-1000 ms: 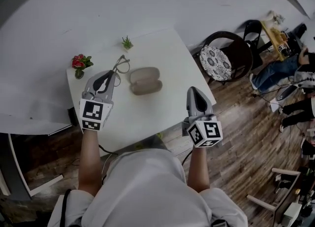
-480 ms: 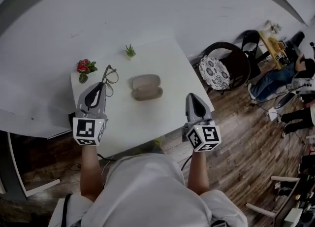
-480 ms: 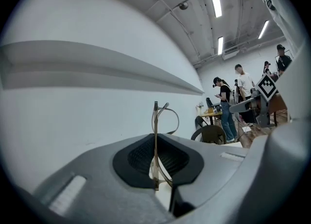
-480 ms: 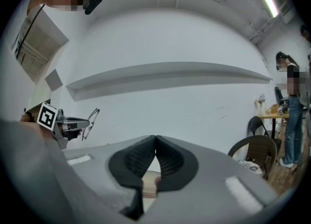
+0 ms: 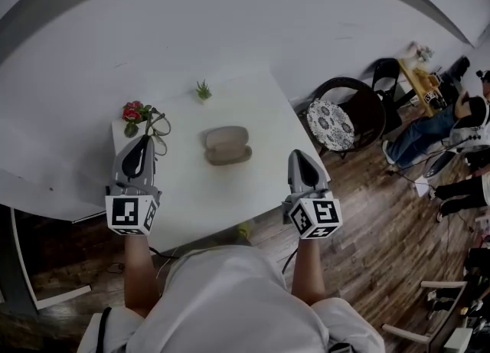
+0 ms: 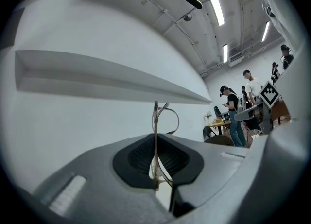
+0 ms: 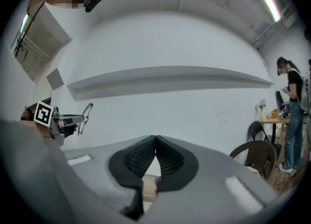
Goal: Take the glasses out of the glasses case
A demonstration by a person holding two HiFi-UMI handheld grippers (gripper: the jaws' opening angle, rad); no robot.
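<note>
While the left gripper clamps the glasses, their lenses barely show.

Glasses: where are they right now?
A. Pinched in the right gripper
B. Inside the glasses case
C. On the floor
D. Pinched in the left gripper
D: the left gripper has its jaws shut on the thin frame of the glasses, held in the air, while the glasses case lies apart on the table and the right gripper holds nothing.
</note>
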